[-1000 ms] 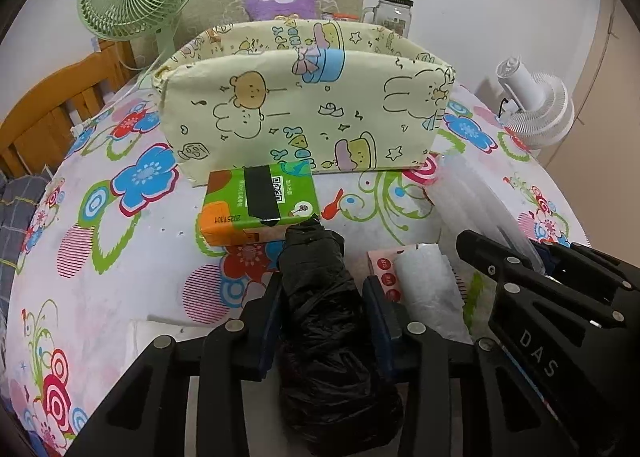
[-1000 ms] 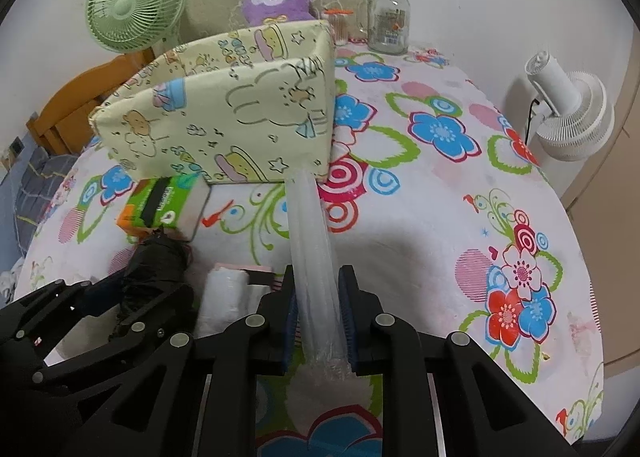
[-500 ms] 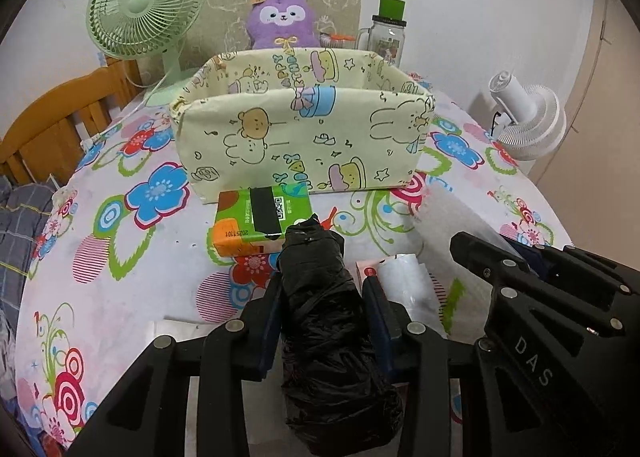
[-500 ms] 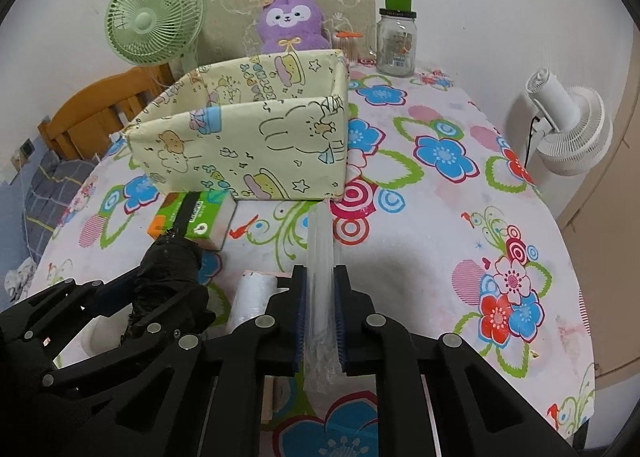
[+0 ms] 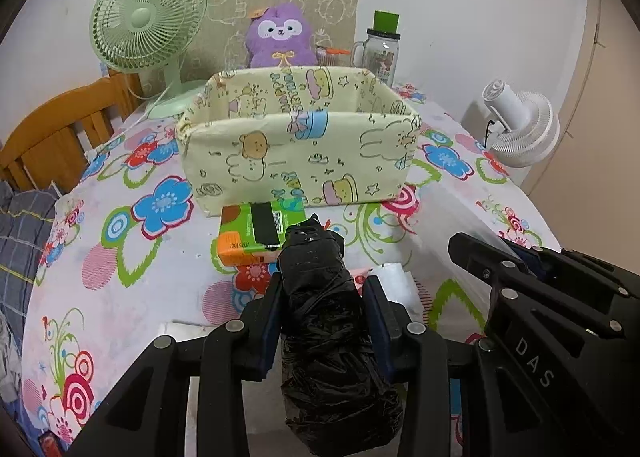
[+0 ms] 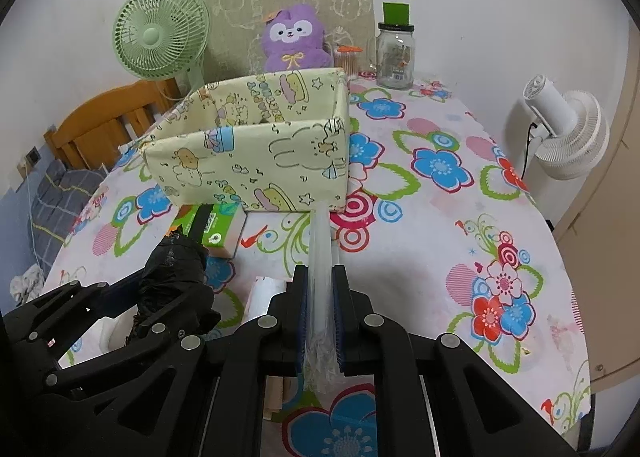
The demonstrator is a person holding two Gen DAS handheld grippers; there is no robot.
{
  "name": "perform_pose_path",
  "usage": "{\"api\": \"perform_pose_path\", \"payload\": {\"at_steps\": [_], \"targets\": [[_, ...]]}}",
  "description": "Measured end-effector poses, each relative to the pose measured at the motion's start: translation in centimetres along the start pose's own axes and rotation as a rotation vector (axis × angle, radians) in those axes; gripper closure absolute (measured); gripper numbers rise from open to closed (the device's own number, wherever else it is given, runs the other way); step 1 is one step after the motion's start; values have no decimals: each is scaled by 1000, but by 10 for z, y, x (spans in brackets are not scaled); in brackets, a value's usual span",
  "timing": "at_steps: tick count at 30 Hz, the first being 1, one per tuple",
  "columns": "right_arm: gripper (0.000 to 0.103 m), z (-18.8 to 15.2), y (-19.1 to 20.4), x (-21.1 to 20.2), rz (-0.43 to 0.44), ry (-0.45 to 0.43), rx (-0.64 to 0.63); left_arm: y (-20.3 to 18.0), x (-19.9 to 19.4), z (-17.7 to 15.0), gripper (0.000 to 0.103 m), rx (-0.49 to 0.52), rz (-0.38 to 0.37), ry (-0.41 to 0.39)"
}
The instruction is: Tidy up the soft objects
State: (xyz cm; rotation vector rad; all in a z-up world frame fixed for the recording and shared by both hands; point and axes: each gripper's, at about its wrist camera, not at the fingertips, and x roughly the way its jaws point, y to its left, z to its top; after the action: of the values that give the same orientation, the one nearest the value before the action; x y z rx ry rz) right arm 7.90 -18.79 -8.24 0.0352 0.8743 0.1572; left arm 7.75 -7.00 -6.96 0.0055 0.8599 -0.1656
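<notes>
My left gripper (image 5: 322, 289) is shut on a black plastic bag roll (image 5: 320, 297) and holds it above the table. The roll also shows in the right wrist view (image 6: 176, 273). My right gripper (image 6: 320, 277) is shut on a clear plastic bag roll (image 6: 321, 249) that points toward the box. A yellow fabric storage box (image 5: 300, 153) with cartoon prints stands open ahead; it also shows in the right wrist view (image 6: 256, 169). A green and orange tissue pack (image 5: 252, 233) lies in front of the box. A white roll (image 6: 266, 297) lies on the table under the grippers.
A purple plush toy (image 5: 280, 37), a green fan (image 5: 148, 25) and a glass jar (image 5: 382, 53) stand behind the box. A white fan (image 6: 568, 137) stands off the table's right edge. A wooden chair (image 5: 52, 129) is at the left.
Both grippers have risen with their rolls, so the box's inside now shows. The clear roll has lifted off the table.
</notes>
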Motion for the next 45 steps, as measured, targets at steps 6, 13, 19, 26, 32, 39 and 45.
{"api": "perform_pose_path", "payload": {"at_steps": [6, 13, 19, 26, 32, 39, 45], "targets": [[89, 5, 2, -12, 0, -27, 3, -2, -12, 6, 64, 6, -2, -25], [89, 11, 3, -26, -1, -56, 3, -2, -26, 11, 64, 12, -2, -51], [89, 16, 6, -40, -3, -81, 2, -2, -39, 18, 64, 14, -8, -75], [89, 22, 9, -56, -6, -111, 2, -2, -54, 24, 64, 19, -9, -102], [89, 28, 11, -66, -9, -136, -4, -1, -61, 29, 64, 21, -15, -118], [89, 33, 12, -71, -9, -147, -3, -1, -67, 35, 64, 29, -14, -136], [89, 40, 13, -73, -10, -158, -3, -1, -68, 43, 64, 36, -14, -147]]}}
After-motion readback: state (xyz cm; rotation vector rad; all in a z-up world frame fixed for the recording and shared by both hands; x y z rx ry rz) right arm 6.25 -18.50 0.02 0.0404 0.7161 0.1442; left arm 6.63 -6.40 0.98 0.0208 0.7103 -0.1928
